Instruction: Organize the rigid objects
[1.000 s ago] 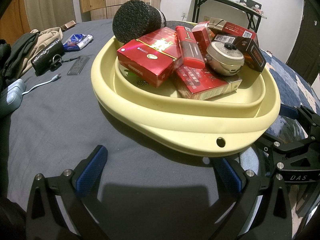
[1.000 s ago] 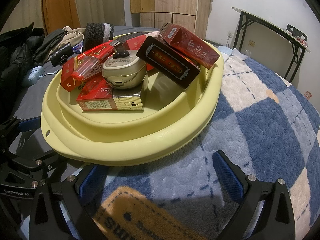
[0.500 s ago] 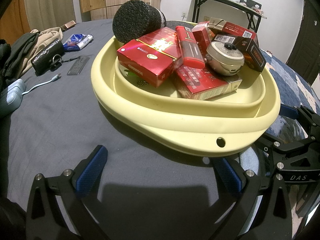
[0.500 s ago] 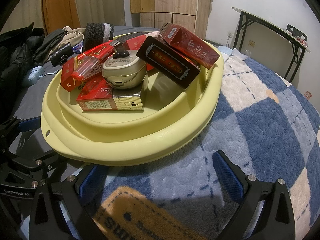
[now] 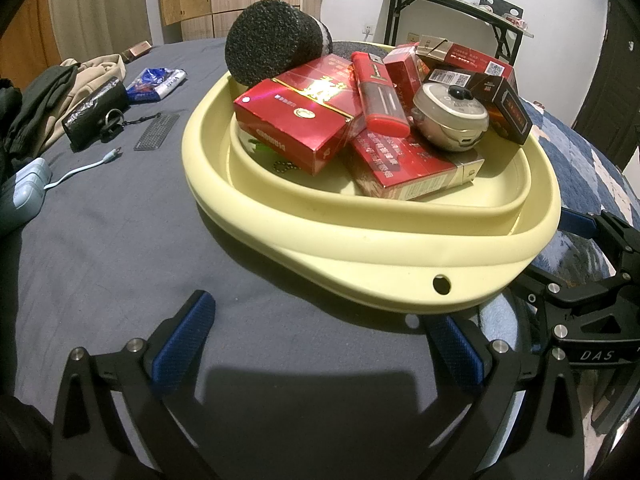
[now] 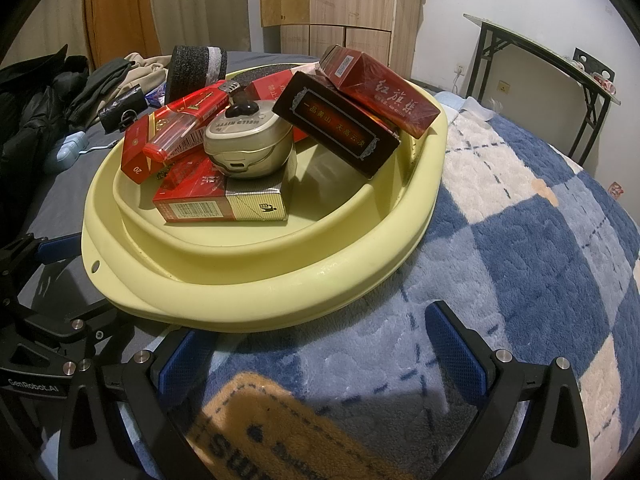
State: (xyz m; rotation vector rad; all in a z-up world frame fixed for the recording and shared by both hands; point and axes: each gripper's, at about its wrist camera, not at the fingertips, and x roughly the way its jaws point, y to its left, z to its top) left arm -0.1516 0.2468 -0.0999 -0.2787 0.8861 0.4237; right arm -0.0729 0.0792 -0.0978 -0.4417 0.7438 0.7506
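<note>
A pale yellow basin sits on the bed, also in the right wrist view. It holds several red cigarette boxes, a red lighter, a round silver tin, a black box and a black sponge roll. My left gripper is open and empty just in front of the basin's near rim. My right gripper is open and empty at the basin's other side, over the blanket.
A grey sheet lies left with a black pouch, a blue packet, a cable with charger and clothes. A blue-and-white plaid blanket lies right. A metal-legged table stands behind.
</note>
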